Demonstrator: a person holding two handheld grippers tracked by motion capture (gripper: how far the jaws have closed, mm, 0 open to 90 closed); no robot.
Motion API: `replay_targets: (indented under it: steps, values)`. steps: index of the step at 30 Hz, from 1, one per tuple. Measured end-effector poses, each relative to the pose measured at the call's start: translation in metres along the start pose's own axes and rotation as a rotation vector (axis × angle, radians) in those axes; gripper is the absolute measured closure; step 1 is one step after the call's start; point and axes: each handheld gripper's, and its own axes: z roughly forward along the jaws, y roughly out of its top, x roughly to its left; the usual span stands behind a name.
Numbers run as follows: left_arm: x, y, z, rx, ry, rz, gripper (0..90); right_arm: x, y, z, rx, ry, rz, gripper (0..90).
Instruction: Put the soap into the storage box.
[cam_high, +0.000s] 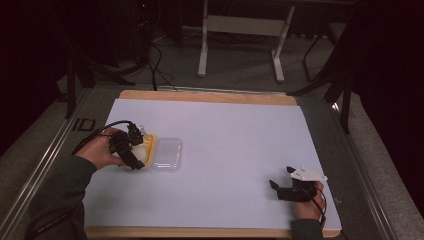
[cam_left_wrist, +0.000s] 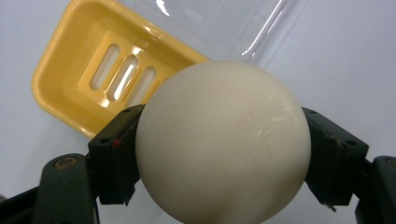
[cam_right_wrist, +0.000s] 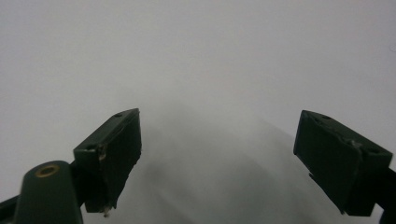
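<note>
A: What's the cream ball (cam_left_wrist: 223, 140) doing there?

B: It's a rounded bar of soap, I'd say, though the dim high view makes that hard to confirm. The left gripper (cam_left_wrist: 223, 154) has it pinched across its widest part, one black jaw pressing each flank, so it sits squarely and shouldn't squirt out.

A: And where is it, relative to those jaws?

B: Right between them, lifted off the sheet. Just beyond the jaw tips lies the yellow soap dish (cam_left_wrist: 88, 79), its slotted floor facing up and bare. That looks like the landing spot.

A: The clear piece?

B: A transparent lid (cam_left_wrist: 233, 25), lying just past the dish and touching its far edge, laid aside so the dish stays open for the soap.

A: And the other hand?

B: The right gripper (cam_right_wrist: 219, 154) is well apart from all that, low over the white table sheet (cam_right_wrist: 196, 56), jaws spread wide with nothing between them. My guess is it's parked clear, waiting until the lid needs fetching.
</note>
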Motion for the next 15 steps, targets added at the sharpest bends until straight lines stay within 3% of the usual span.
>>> replay_targets:
  steps: [15]
  values:
    - [0.01,0.012,0.003,-0.002,-0.006,-0.045,23.9,0.0,0.0,0.0,0.002,0.0,-0.001,15.0]
